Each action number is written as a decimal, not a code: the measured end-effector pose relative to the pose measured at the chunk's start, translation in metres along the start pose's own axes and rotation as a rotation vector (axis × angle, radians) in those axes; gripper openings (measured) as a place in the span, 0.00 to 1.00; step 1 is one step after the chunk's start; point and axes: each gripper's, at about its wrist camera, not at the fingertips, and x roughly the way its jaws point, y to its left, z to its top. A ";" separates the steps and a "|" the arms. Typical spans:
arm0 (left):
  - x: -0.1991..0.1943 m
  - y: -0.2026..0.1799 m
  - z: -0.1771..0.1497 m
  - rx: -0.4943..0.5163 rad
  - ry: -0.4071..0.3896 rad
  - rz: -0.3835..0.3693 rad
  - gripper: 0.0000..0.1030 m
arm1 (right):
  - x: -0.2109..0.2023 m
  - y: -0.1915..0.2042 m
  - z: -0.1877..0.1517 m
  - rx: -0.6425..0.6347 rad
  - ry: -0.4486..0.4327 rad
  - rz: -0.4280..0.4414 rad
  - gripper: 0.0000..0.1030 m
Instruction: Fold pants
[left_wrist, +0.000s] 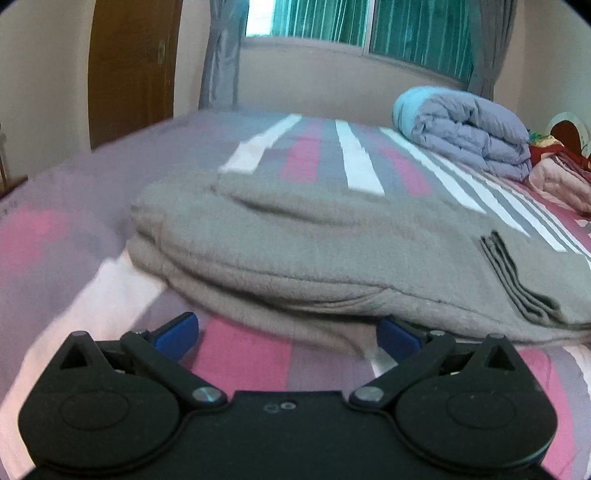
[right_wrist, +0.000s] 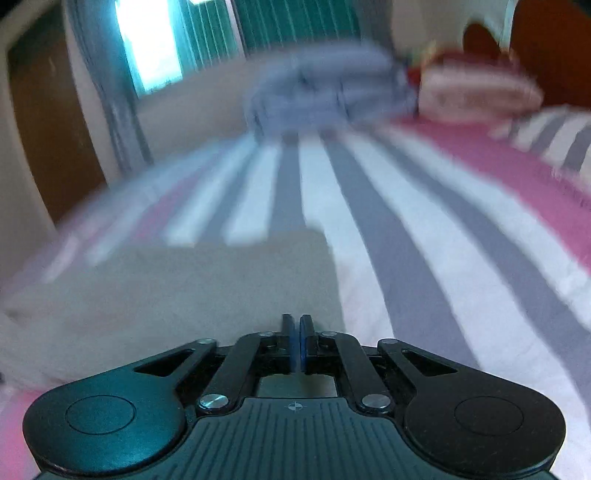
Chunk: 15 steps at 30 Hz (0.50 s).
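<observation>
The grey pants (left_wrist: 332, 251) lie folded in a thick stack on the striped bedspread (left_wrist: 354, 162). My left gripper (left_wrist: 288, 332) is open, its blue pads wide apart at the near edge of the stack, low on the bed. In the blurred right wrist view the pants (right_wrist: 177, 288) lie ahead and to the left. My right gripper (right_wrist: 296, 328) has its blue pads pressed together at the pants' near right edge; whether cloth is between them is not visible.
A rolled lilac and blue duvet (left_wrist: 469, 129) and pink bedding (left_wrist: 561, 177) sit at the far right of the bed. A wooden door (left_wrist: 129, 66), grey curtains (left_wrist: 221, 55) and a window (left_wrist: 369, 26) stand behind the bed.
</observation>
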 end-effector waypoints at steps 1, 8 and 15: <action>0.001 0.000 0.003 0.001 -0.015 0.016 0.94 | 0.009 -0.002 0.000 0.000 0.028 0.005 0.03; 0.032 0.015 0.015 -0.068 0.052 0.058 0.94 | 0.024 -0.004 0.044 0.019 -0.127 0.020 0.03; 0.021 0.033 0.001 -0.125 0.023 0.041 0.94 | 0.035 -0.002 0.043 0.052 -0.113 0.066 0.03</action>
